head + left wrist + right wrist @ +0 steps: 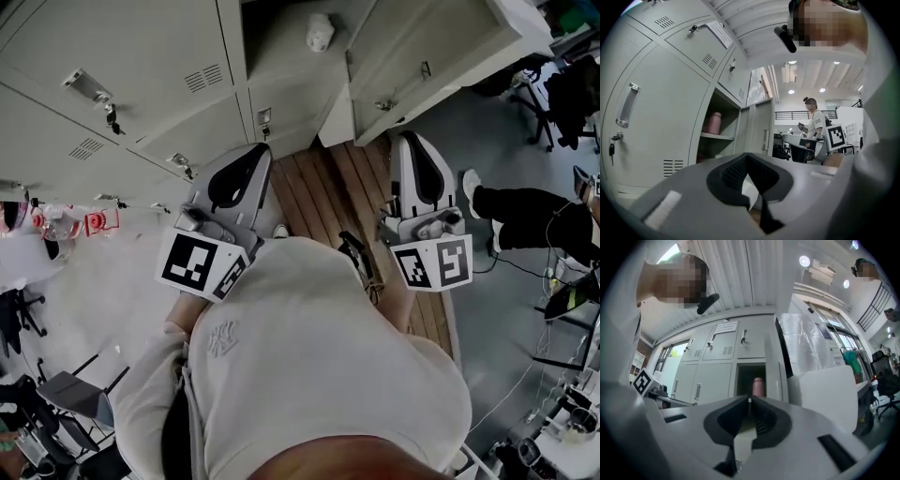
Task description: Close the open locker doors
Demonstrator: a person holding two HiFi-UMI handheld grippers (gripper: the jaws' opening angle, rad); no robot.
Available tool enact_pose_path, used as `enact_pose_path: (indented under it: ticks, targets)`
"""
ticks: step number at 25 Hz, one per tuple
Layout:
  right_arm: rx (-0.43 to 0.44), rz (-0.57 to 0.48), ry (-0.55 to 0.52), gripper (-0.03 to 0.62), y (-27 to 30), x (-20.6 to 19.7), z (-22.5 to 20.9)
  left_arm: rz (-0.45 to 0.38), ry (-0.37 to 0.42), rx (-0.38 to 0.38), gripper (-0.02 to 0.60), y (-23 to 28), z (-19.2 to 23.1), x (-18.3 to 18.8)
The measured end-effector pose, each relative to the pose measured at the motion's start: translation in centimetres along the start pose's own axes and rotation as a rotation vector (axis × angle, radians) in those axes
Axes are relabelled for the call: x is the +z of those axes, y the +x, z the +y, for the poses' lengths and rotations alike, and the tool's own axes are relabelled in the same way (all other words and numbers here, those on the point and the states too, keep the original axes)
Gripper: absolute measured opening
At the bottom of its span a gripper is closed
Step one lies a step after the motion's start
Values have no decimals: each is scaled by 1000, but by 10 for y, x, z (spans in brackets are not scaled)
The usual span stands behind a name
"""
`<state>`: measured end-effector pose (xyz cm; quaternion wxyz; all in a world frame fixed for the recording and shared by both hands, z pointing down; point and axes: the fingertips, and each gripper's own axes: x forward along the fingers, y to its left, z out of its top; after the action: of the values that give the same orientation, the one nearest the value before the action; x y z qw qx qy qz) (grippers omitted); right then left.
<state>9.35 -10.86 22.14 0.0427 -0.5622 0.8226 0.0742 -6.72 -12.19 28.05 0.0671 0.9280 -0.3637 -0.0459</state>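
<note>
A bank of grey lockers [122, 66] fills the top of the head view. One compartment [291, 37] stands open, its door [427, 52] swung out to the right. On the shelf inside is a pink bottle [714, 123], which also appears straight ahead as the pink bottle [758, 386] in the right gripper view, beside the open door [776, 366]. My left gripper [260, 150] and right gripper [410, 139] are held near my chest, short of the lockers. Both are shut with nothing between the jaws.
Wooden floor boards [323, 187] run from my feet to the lockers. A seated person's legs [525, 217] and cables lie at the right. Chairs [66, 398] and red items [94, 223] are at the left. Another person [816, 119] stands beyond a desk.
</note>
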Motion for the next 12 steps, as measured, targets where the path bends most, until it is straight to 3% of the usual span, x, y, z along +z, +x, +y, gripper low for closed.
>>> enact_pose_path:
  ticks: [5, 12]
  targets:
    - [-43, 21, -26, 25, -4, -13, -47, 13, -3, -13, -2, 18, -11, -5]
    - [49, 5, 65, 26, 18, -13, -71, 27, -6, 13, -2, 24, -10, -7]
